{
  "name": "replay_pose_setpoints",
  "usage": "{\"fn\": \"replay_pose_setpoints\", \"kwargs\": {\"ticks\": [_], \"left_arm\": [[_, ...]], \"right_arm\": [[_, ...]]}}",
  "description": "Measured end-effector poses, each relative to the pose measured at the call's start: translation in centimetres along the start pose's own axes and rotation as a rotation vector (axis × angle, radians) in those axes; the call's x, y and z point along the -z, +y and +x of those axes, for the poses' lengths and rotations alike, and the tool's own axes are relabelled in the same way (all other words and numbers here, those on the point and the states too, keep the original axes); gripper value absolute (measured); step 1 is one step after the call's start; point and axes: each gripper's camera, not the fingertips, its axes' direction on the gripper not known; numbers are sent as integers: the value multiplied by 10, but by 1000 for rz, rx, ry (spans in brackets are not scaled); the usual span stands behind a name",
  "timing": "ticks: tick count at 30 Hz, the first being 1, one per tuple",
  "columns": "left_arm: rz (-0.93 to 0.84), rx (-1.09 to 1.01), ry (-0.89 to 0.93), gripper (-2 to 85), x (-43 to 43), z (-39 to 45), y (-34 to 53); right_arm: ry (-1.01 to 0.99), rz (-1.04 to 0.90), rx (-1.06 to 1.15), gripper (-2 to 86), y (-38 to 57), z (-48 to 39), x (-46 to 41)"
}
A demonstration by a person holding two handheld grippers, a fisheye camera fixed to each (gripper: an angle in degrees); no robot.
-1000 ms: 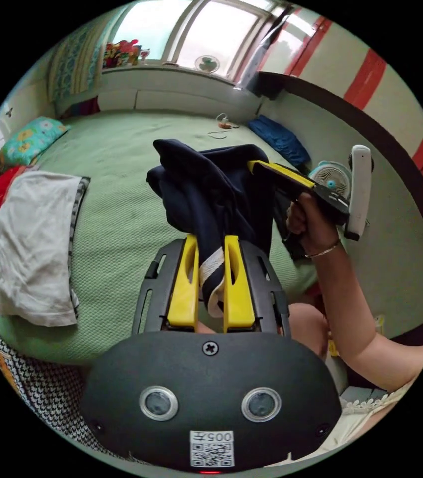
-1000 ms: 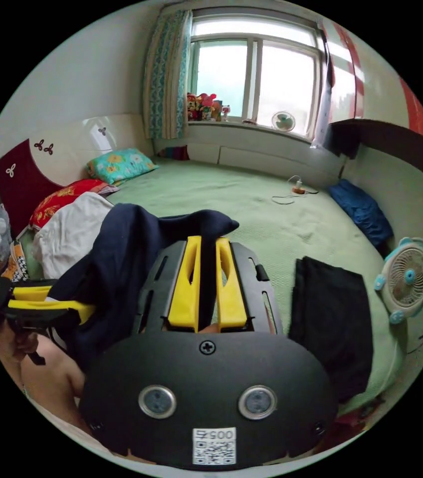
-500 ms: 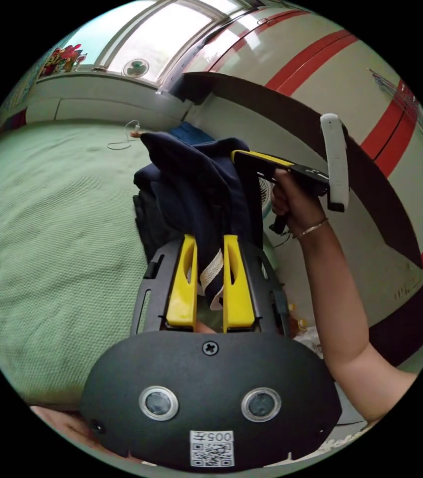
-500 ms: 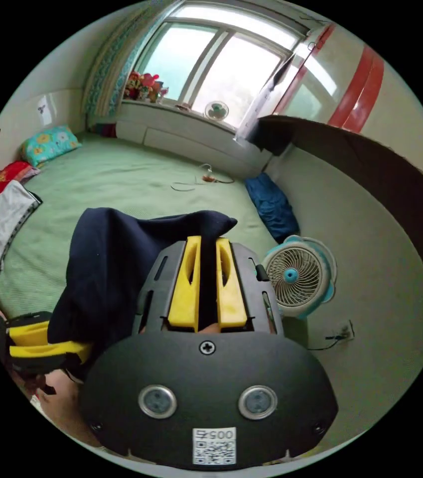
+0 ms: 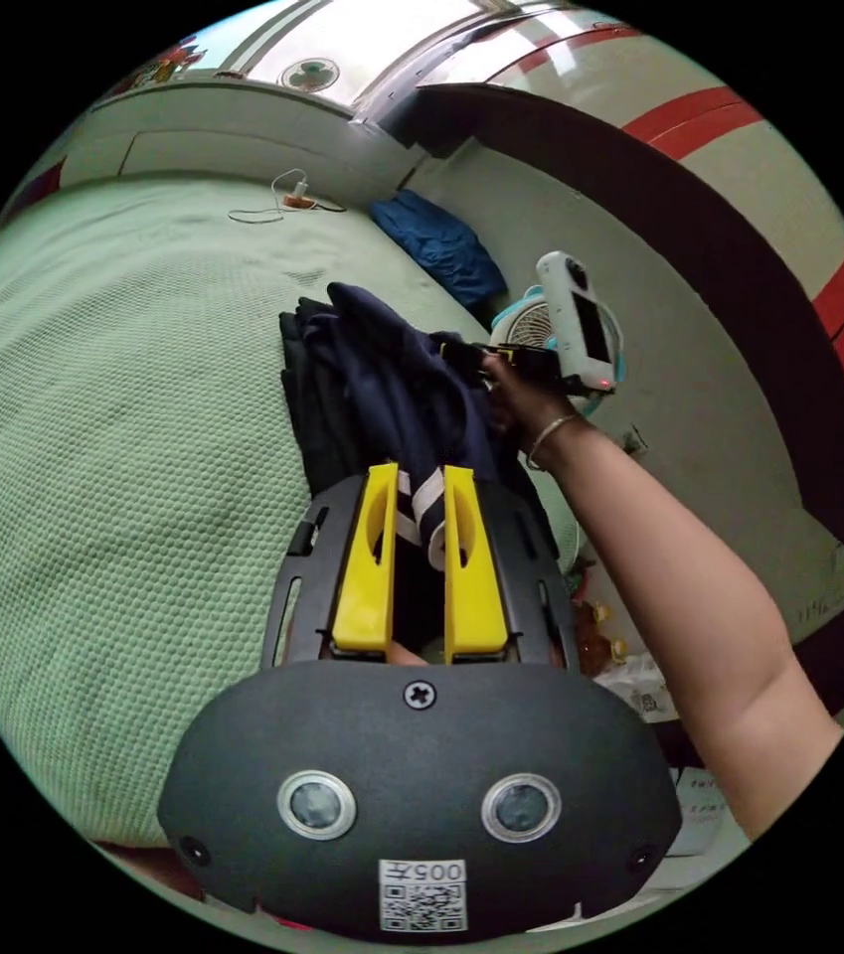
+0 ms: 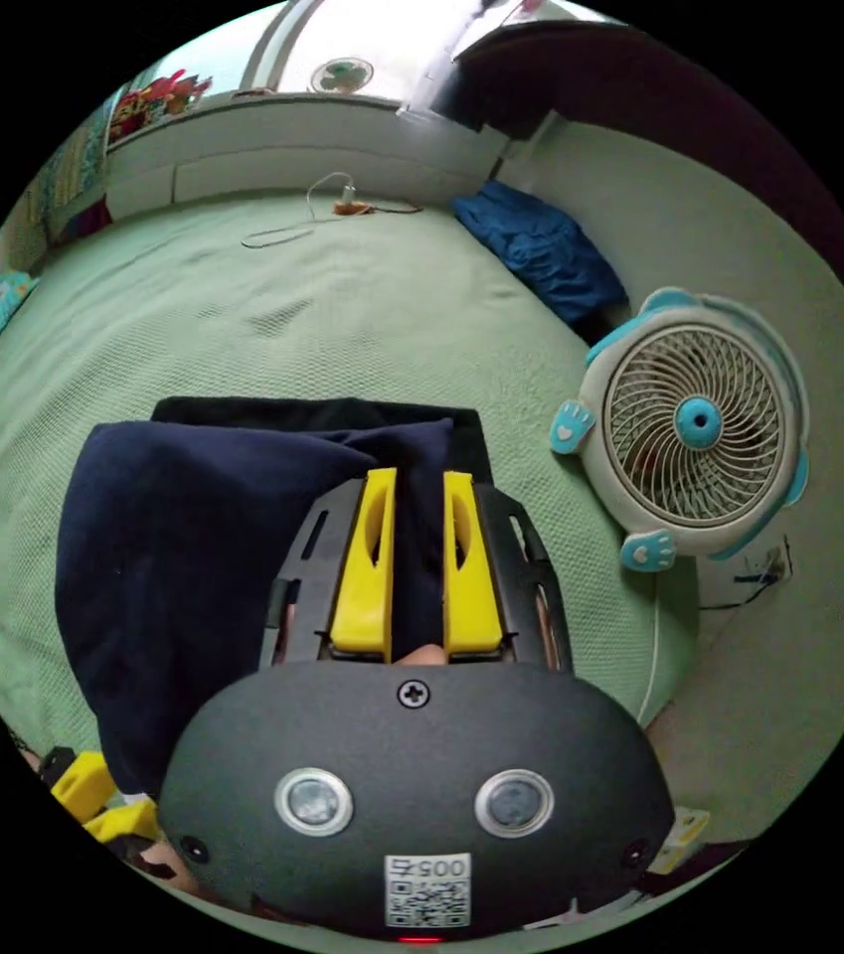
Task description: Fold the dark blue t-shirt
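The dark blue t-shirt [image 5: 392,388] hangs bunched between both grippers, above the green bed. My left gripper [image 5: 420,475] is shut on its edge, where a pale neckband shows between the yellow jaws. In the same view, a hand holds my right gripper [image 5: 486,351] at the shirt's far side. In the right gripper view, my right gripper [image 6: 420,479] is shut on a fold of the t-shirt [image 6: 193,537], which drapes to the left. The left gripper [image 6: 93,795] peeks in at the lower left. A folded black garment [image 6: 243,407] lies right under the shirt.
A small white and teal fan [image 6: 695,422] stands against the wall at the bed's edge. A blue cloth [image 6: 541,248] lies further along the wall, and a cable with a plug [image 6: 312,214] sits near the window ledge. The green bedspread [image 5: 123,417] stretches leftward.
Both grippers have carried the shirt toward the fan side of the bed and lowered it over the black garment. Both views have swung down; the pillows and white cloth have left the picture.
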Motion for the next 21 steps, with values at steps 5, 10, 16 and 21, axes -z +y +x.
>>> {"fn": "replay_pose_setpoints", "kwargs": {"ticks": [5, 10, 16, 21], "left_arm": [[23, -119, 17, 74, 8, 15, 5], [-10, -252, -101, 70, -11, 34, -7], [-123, -341, -192, 81, -43, 36, -18], [-144, -369, -207, 83, -55, 40, -24]], "right_arm": [[-183, 106, 26, 100, 23, 50, 47], [-305, 183, 319, 131, 115, 50, 92], [-323, 88, 404, 146, 187, 21, 69], [-219, 66, 383, 117, 177, 12, 48]]}}
